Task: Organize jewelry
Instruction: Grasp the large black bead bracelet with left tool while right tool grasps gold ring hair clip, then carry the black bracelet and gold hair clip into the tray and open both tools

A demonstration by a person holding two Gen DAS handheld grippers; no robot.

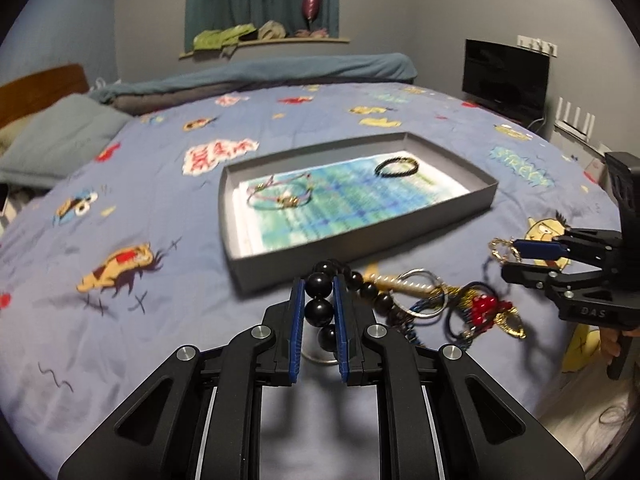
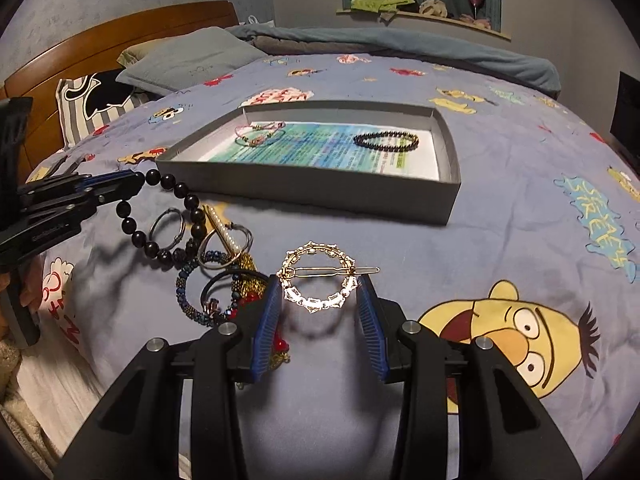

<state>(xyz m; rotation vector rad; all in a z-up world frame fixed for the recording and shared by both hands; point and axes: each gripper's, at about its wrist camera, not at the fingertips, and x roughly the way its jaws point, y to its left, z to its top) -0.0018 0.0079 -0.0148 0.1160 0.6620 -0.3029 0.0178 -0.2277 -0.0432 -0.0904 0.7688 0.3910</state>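
The black bead bracelet [image 1: 320,300] sat pinched between the nearly closed blue pads of the left gripper [image 1: 318,312], just in front of the grey tray [image 1: 360,248], its free end trailing back into the tangle of rings and chains [image 2: 216,264] lying near the tray's front wall. To do this step well, I judged the strand should be lifted straight and slowly until the last beads cleared the keyring [image 2: 168,228] and the pearl clip [image 2: 224,228], then carried over the tray's front wall and set down on a bare part of the printed paper lining [image 1: 340,200], apart from the corded bracelet [image 1: 276,196] and the small black bracelet [image 1: 396,168] already inside the tray. The right gripper [image 2: 318,300] held the gold ring-shaped hair clip [image 2: 318,280] between half-open fingers, in front of the tray and right of the tangle; it seemed to be lifted, judging by its shadow. The right wrist view showed the bead strand's whole loop hanging from the left gripper and draping onto the tangle, which the left view hid behind its own fingers; the left view alone showed the beads seated between the pads.
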